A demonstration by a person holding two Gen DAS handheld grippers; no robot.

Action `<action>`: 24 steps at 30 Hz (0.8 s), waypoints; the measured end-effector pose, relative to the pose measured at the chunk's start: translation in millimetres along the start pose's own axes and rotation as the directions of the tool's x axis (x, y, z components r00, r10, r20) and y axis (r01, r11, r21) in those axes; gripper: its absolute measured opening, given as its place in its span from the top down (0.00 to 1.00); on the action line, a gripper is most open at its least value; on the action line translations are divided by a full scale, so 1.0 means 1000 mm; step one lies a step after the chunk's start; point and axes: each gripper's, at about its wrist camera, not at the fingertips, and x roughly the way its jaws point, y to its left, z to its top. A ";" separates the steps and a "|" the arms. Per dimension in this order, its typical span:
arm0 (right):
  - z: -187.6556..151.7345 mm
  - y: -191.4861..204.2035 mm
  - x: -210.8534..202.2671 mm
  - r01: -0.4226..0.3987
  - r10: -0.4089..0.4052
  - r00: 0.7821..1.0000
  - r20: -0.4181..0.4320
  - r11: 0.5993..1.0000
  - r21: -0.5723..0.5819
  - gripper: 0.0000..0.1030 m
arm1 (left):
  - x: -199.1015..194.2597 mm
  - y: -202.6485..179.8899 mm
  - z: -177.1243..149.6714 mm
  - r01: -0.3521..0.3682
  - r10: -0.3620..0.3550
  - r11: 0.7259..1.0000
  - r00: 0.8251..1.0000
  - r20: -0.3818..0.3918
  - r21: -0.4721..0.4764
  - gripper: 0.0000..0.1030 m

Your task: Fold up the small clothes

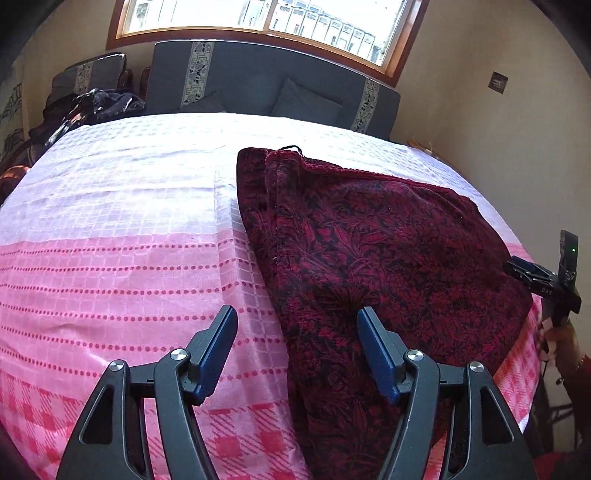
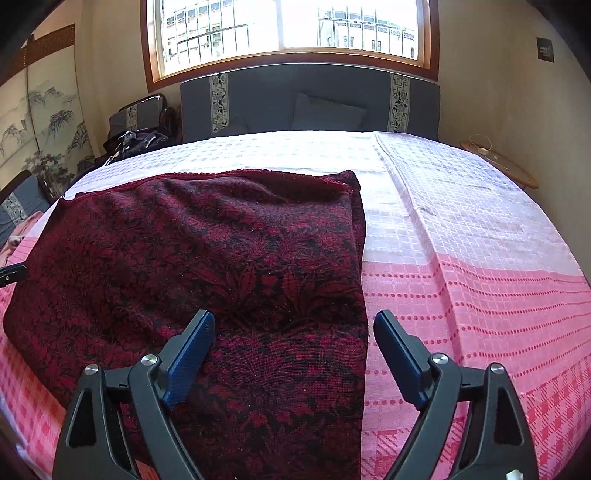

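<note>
Legible text: the letters "DAS" in pale print on the black body of the right hand-held gripper [image 1: 524, 275]. Remaining marks are unreadable.

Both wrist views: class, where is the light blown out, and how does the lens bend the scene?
Left wrist view: the window is blown white and glare washes out the far bedspread; the bed edge bulges into a curve. Right wrist view: the same glare behind the dark red cloth, black corners from the fisheye, cloth pattern sharp.

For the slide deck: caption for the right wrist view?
Open right gripper above folded dark red cloth on pink bedspread.
</note>
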 end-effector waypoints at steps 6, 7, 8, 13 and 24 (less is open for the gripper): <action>-0.001 0.002 0.002 0.003 -0.003 1.000 -0.007 1.000 0.000 0.15 | 0.024 0.025 0.020 0.183 -0.187 0.981 0.981 -0.054 -0.072 0.35; -0.002 0.003 0.002 0.005 -0.005 1.000 -0.009 1.000 0.000 0.15 | 0.027 0.029 0.024 0.205 -0.210 0.975 0.976 -0.054 -0.084 0.35; -0.001 0.003 0.003 0.005 -0.005 1.000 -0.011 1.000 0.000 0.14 | 0.030 0.034 0.028 0.231 -0.237 0.968 0.970 -0.051 -0.094 0.35; 0.000 0.002 0.007 0.013 -0.013 1.000 -0.022 1.000 0.000 0.12 | 0.047 0.047 0.047 0.346 -0.354 0.933 0.932 -0.072 -0.103 0.35; 0.002 0.004 0.013 0.019 -0.019 0.999 -0.035 1.000 0.006 0.09 | 0.059 0.066 0.057 0.408 -0.438 0.882 0.894 -0.095 -0.234 0.54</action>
